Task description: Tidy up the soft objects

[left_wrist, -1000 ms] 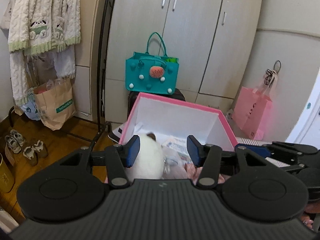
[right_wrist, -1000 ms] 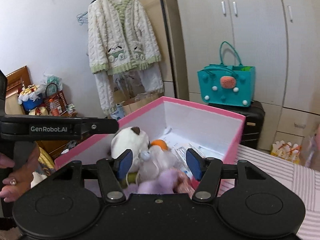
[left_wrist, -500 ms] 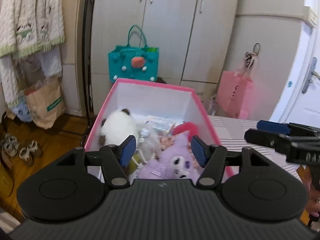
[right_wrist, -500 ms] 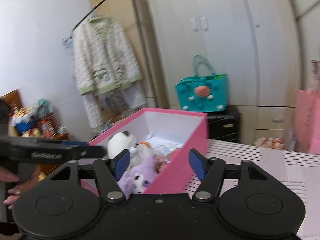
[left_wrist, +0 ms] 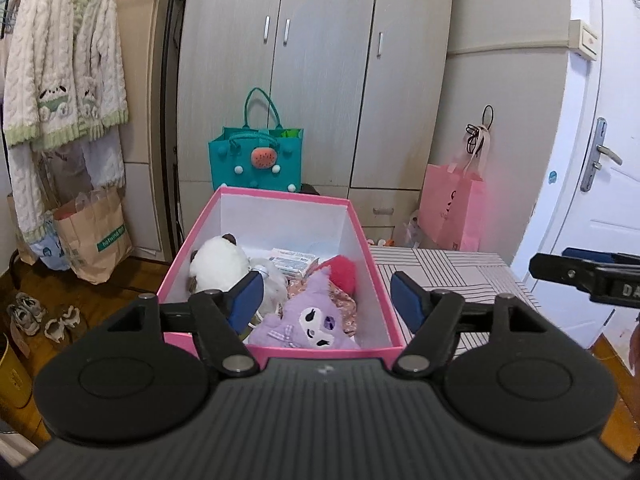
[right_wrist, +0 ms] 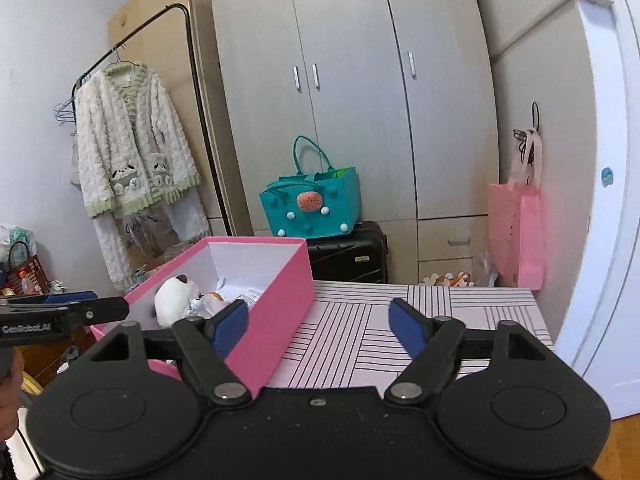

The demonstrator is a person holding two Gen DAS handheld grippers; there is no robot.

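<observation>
A pink box point(left_wrist: 372, 248) with white inner walls stands on a striped table point(left_wrist: 448, 272). Inside lie a white plush point(left_wrist: 218, 266), a purple plush point(left_wrist: 304, 324), a red pompom point(left_wrist: 344, 272) and some packets. My left gripper point(left_wrist: 326, 304) hovers over the box's near end, jaws opening, nothing between them. In the right wrist view the pink box point(right_wrist: 276, 312) sits to the left, with the white plush point(right_wrist: 176, 304) showing. My right gripper point(right_wrist: 318, 326) is beside the box over the striped table point(right_wrist: 460, 312), jaws opening and empty.
A teal felt bag point(right_wrist: 310, 208) rests on a black suitcase point(right_wrist: 352, 254) before grey wardrobes. A pink paper bag point(right_wrist: 516, 236) hangs at right by a white door point(left_wrist: 604, 160). A knitted cardigan point(right_wrist: 132, 152) hangs on a rack at left; shoes point(left_wrist: 40, 316) lie on the floor.
Both grippers have pulled back from the box and risen, and both pairs of jaws have spread wider. The right gripper has swung right, off the plush toys and over the striped table.
</observation>
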